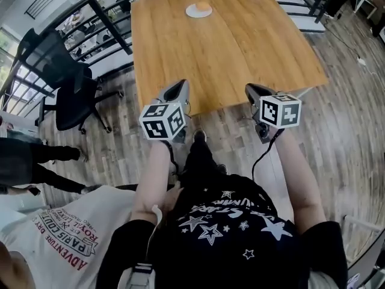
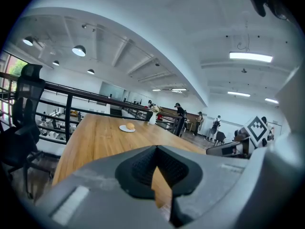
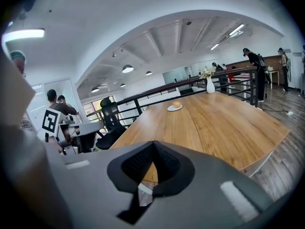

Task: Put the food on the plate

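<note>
Both shut and empty: left tool [image 1: 179, 89] and right tool [image 1: 251, 91], at the near edge of the table [image 1: 240, 53]. The round orange food [image 1: 203, 6] is on the plate [image 1: 194, 12] (apparently already plated), far ahead of both tools, nearer the left.

Food [image 1: 203, 6] sits on the plate [image 1: 190, 12] near the table [image 1: 240, 53]'s far edge; an office chair [image 1: 66, 86] stands at its left.

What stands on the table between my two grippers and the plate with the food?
Nothing visible does: only bare table lies between the left gripper, the right gripper and the plate at the far end. The food already sits on it; the vase stands beyond.
</note>
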Demonstrator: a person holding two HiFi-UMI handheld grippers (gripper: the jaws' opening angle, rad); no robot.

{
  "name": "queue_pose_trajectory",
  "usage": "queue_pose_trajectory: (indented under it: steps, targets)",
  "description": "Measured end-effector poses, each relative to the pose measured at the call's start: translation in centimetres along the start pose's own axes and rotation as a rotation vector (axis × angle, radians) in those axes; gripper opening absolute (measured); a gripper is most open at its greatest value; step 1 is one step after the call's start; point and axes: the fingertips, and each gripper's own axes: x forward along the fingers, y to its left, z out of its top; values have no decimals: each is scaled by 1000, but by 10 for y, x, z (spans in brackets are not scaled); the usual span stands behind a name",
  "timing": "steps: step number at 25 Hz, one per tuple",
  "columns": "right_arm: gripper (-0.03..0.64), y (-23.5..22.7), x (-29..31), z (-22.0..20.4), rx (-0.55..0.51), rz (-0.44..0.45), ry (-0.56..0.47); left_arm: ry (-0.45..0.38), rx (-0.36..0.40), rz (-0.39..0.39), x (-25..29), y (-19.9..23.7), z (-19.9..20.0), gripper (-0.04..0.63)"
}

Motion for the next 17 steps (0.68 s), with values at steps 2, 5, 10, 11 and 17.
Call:
queue_pose_trajectory:
  steps: [2, 5, 10, 11, 17]
  targets:
    - [-2, -2, -5, -1, 5, 0, -7, 7, 1, 0, -4, -3, -6, 2]
    - [-2, 2, -13, -2, 18, 18, -22, 10, 9, 10, -15, -8, -11, 2]
    - [-2, 17, 0, -6, 19, 56, -2, 21, 9, 29, -28, 2, -13, 2]
    - [-2, 21, 5, -7, 16, 62, 4, 25, 10, 30, -29, 6, -13, 2]
    - [-2, 32, 24, -10, 6, 82, 21, 54, 7, 35, -31, 18, -29, 2]
